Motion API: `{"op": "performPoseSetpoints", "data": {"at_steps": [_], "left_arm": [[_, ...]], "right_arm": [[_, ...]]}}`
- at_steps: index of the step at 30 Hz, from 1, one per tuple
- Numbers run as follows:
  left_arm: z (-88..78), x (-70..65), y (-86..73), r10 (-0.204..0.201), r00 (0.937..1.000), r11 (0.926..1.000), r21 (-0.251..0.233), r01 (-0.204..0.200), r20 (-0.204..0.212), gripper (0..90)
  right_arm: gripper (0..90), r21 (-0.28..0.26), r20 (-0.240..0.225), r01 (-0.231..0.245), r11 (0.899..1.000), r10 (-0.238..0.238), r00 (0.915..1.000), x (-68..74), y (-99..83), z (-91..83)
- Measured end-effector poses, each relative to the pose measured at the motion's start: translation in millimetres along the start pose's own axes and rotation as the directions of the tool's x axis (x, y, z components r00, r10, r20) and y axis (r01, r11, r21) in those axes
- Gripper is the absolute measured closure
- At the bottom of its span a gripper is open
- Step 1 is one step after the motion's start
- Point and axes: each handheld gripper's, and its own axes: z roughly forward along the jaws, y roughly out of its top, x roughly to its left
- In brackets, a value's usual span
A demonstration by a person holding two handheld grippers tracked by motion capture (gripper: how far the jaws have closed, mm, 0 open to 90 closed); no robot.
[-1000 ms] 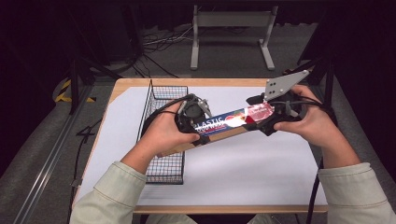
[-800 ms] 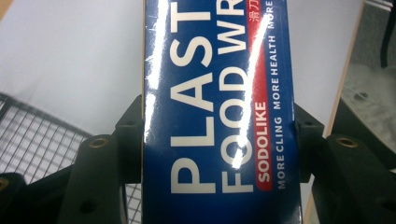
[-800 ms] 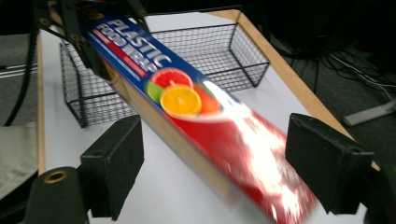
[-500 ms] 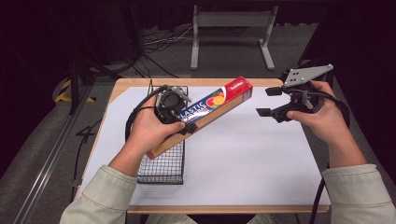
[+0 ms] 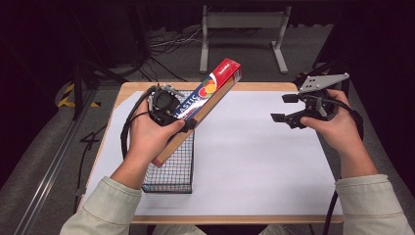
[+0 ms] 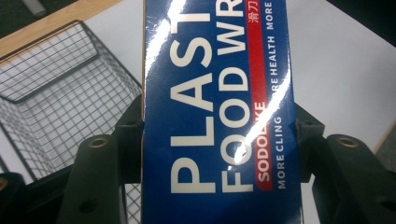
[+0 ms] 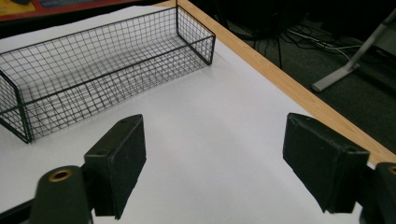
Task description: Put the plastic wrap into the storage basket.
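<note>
One plastic-wrap box (image 5: 203,105), clamped by the left gripper (image 5: 173,117), slants up-right; right gripper (image 5: 283,108) gapes.

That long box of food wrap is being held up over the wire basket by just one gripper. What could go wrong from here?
The left gripper clamps the box near its lower part, so most of its length sticks out beyond the grip; it might pivot or slip between the jaws. The box is long and slanted across the wire basket, so an end could catch on the rim going in. The right gripper is open and apart, giving no support.
</note>
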Motion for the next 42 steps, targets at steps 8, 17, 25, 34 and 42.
{"op": "performPoseSetpoints", "data": {"at_steps": [8,17,25,34,42], "left_arm": [[0.7,4.0,-4.1,-0.109,0.9912,0.9940,-0.005,0.109,-0.075,40.8],[5.6,10.6,-10.2,-0.223,0.9607,0.9749,-0.037,0.219,-0.166,40.7],[14.5,19.1,-21.8,-0.355,0.9095,0.9349,-0.071,0.348,-0.217,40.5],[32.3,15.7,-25.4,-0.418,0.8679,0.9060,-0.050,0.420,-0.269,40.4],[44.5,10.9,-26.6,-0.440,0.8481,0.8917,-0.034,0.451,-0.295,40.3]], "right_arm": [[21.8,0.015,0.024,-0.015,1.000,0.014,0.9996,-2.4,-10.5,6.4],[22.3,0.028,0.031,-0.018,0.999,0.017,0.9994,-4.1,-19.8,15.7],[22.7,0.039,0.034,-0.021,0.999,0.020,0.9992,-2.9,-29.3,22.3],[22.2,0.036,0.034,-0.032,0.999,0.031,0.9990,-2.2,-38.7,27.4],[22.0,0.034,0.031,-0.059,0.998,0.058,0.9978,-3.1,-56.9,37.9]]}}
